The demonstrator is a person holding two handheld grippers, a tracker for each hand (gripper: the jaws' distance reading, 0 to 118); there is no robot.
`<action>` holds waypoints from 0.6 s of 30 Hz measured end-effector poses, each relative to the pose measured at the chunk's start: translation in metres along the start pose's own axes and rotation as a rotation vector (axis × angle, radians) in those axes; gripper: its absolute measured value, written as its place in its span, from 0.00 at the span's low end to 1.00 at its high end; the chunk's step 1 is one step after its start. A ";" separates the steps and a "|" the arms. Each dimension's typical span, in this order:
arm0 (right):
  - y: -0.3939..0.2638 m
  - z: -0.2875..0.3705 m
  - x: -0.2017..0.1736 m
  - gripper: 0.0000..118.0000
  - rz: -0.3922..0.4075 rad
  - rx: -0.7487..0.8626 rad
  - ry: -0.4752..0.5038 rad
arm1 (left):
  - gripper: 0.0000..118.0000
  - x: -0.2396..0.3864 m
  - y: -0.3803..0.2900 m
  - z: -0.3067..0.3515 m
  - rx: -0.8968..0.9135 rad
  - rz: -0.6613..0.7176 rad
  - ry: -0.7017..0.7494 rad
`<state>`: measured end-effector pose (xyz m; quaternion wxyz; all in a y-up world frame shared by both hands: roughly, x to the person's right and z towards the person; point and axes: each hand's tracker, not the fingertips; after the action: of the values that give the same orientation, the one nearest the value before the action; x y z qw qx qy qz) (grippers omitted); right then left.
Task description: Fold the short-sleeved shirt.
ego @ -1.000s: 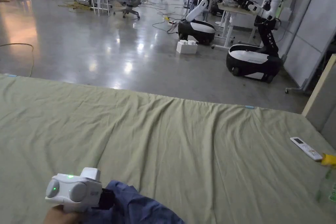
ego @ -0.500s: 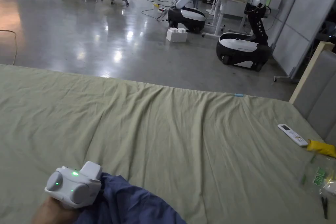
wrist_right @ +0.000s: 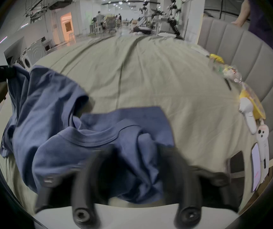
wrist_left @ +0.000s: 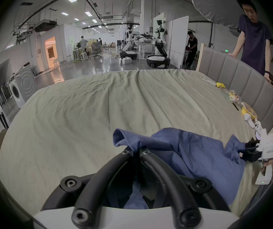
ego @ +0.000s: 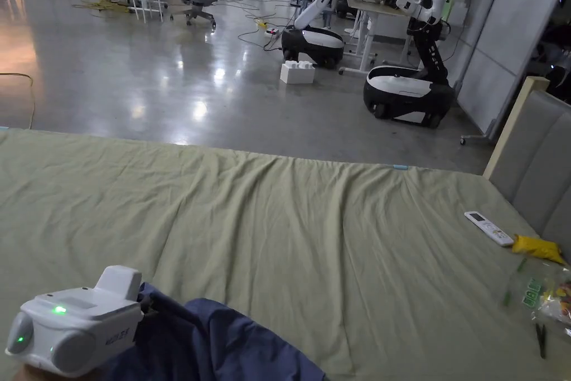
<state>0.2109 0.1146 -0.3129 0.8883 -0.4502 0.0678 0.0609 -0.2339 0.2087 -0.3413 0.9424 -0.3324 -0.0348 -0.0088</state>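
Shirt (wrist_left: 190, 156): blue, crumpled, bunched at the near edge of the bed (ego: 312, 242), not yet spread flat
Left tool (wrist_left: 136, 151): jaws pressed together, pinching a hem or sleeve edge of the shirt that stands up as a small flap above the tips
Right tool (wrist_right: 135, 151): blurred in its own view; jaws look spread with shirt cloth bunched between them, so I cannot tell whether they grip. In the left gripper view it sits at the shirt's far right end, touching the cloth
Key relation: the shirt runs side to side between the two tools, the left tool at its left end and the right tool at its right end; the open bed lies ahead of both, beyond the shirt
Step, as I judge it: early, laying the shirt out before any fold
Next move calls for: carrying both ends forward and apart over the bed so the cloth opens flat
Risk: clutter (ego: 535, 287) along the headboard (ego: 535, 153), right of the shirt, could snag the right end
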 end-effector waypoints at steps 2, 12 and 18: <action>-0.006 0.001 -0.006 0.07 -0.009 0.039 0.038 | 0.05 -0.003 -0.008 0.013 0.012 0.009 0.003; 0.034 0.092 -0.005 0.05 -0.018 0.288 -0.030 | 0.05 -0.037 0.019 0.100 0.206 0.109 0.043; 0.089 0.171 0.011 0.04 -0.023 0.479 -0.066 | 0.05 -0.065 0.066 0.164 0.343 0.098 0.112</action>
<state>0.2178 0.3061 -0.2852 0.9721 -0.2252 0.0461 0.0477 -0.3061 0.3628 -0.2597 0.9851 -0.1672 0.0329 0.0245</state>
